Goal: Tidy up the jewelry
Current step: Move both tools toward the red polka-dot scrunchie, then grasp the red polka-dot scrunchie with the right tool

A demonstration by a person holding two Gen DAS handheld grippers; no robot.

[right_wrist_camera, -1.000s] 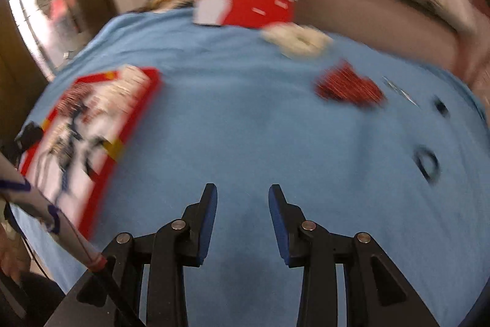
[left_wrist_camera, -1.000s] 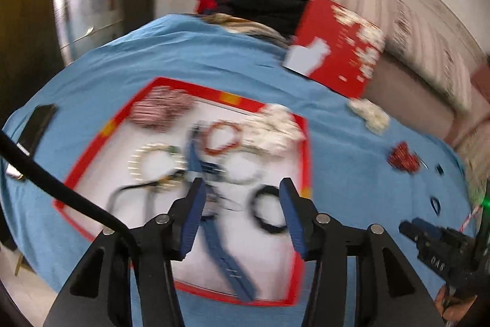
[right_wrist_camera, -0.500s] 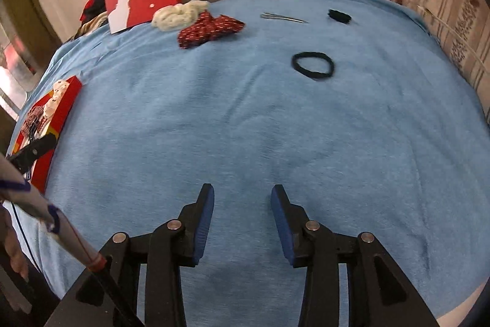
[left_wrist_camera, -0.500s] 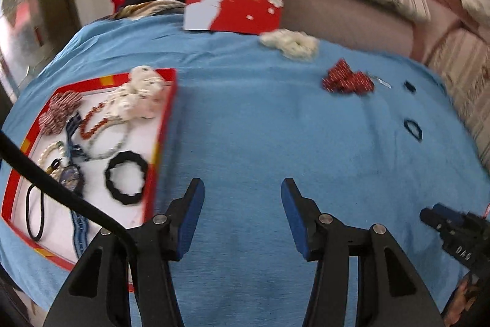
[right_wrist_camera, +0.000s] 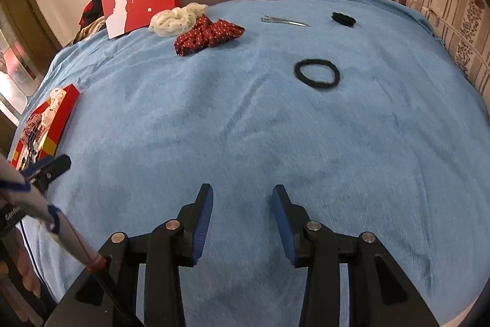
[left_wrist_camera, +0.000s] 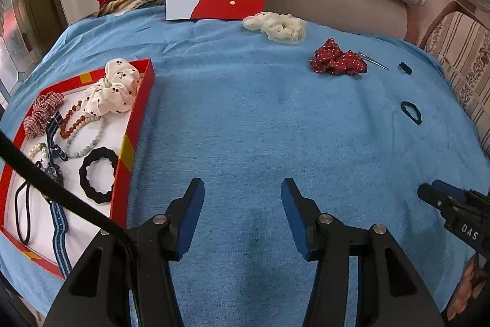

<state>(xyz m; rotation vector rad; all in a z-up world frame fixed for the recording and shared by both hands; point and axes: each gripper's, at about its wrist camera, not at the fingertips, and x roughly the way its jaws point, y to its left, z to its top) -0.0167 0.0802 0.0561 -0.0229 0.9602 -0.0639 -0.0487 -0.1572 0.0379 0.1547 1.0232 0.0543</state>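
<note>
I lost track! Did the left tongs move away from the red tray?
Yes. The left tongs hung over the red tray before; now they sit over bare blue blanket, with the tray off to their left.

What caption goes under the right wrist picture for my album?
Open right tongs hover over a blue blanket, facing a black hair tie and red polka-dot scrunchie.

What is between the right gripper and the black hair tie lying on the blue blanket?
Nothing: only bare blue blanket lies between the right gripper and the black hair tie, in the right wrist view.
</note>
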